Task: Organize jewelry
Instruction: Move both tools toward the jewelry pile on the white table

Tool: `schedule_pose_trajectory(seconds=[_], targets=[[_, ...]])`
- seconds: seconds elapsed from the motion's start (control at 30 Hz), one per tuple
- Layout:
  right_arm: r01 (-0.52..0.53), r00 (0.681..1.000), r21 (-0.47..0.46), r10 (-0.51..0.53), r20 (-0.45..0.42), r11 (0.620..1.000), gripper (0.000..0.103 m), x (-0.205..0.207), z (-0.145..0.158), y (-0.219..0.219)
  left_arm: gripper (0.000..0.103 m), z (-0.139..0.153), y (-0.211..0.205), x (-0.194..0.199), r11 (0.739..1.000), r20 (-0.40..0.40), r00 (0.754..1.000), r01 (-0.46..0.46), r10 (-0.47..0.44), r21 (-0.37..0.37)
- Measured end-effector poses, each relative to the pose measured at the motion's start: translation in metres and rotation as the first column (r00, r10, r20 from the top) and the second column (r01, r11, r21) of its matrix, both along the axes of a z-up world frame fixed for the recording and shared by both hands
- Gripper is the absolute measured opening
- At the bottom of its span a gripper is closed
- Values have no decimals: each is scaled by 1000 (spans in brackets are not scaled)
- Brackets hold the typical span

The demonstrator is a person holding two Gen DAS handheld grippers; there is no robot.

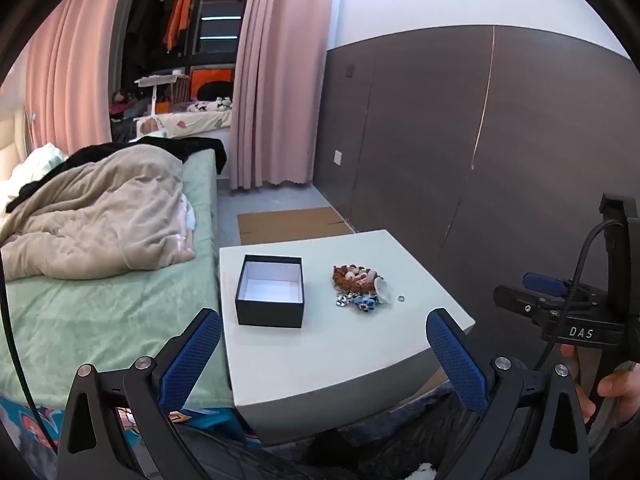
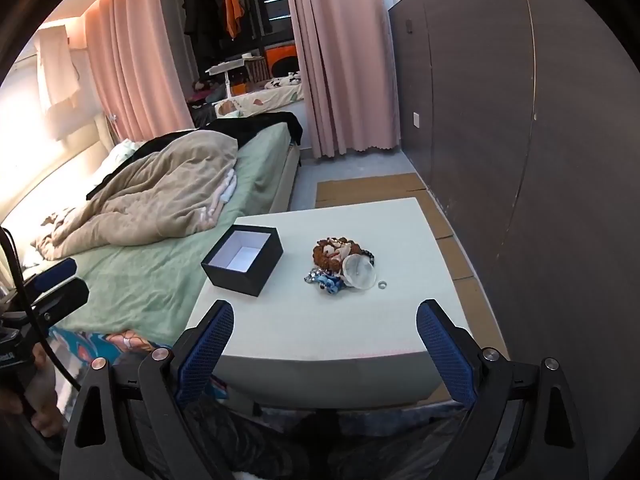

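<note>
My left gripper stands wide, nothing between its blue, cross-hatched pads; black hinged arms with silver rivets carry them. My right gripper is likewise spread wide and empty, its fingers framing the near edge of the worktop, a pale, smooth, square-cornered slab. On it, at 11 o'clock from the right gripper, sits an open black box, rectangular, matt outside, white inside, with nothing visible in it. At 12 o'clock lies the jewelry pile: reddish-brown beads, a clear rounded piece, glittering blue bits, all touching. A small metal ring lies just beside the pile at its 4 o'clock, apart from it. At 9 o'clock, a bed with green sheet and rumpled beige quilt.

The left view alone shows the right gripper's black body and the hand holding it; the right view alone shows a pale garment hanging by the pink curtains.
</note>
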State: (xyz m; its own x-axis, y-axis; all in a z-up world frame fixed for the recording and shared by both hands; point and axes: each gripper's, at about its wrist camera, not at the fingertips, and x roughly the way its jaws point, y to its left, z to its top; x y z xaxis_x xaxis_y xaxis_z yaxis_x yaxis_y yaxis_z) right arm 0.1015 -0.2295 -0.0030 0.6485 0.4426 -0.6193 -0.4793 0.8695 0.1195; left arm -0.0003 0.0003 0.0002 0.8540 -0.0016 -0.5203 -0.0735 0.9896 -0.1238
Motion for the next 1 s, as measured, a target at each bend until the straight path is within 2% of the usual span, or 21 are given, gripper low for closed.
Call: schedule_pose_trajectory(seconds=[0.47,0.9,1.0], targets=[[0,1000,-6,0,1,1000,93,-2,3,2,102,8,1,-3,1000,5,1000,17,-17,-1],[7,1000,-12,-7,-4,1000,93,-4,3,4,102,-1,-8,-3,1000,-19,1000,12,-12,6],[5,1000,-15,-5,-5,1000,93,-4,2,5,102,-2,-6,-4,1000,-26,1000,7,-8,-11]])
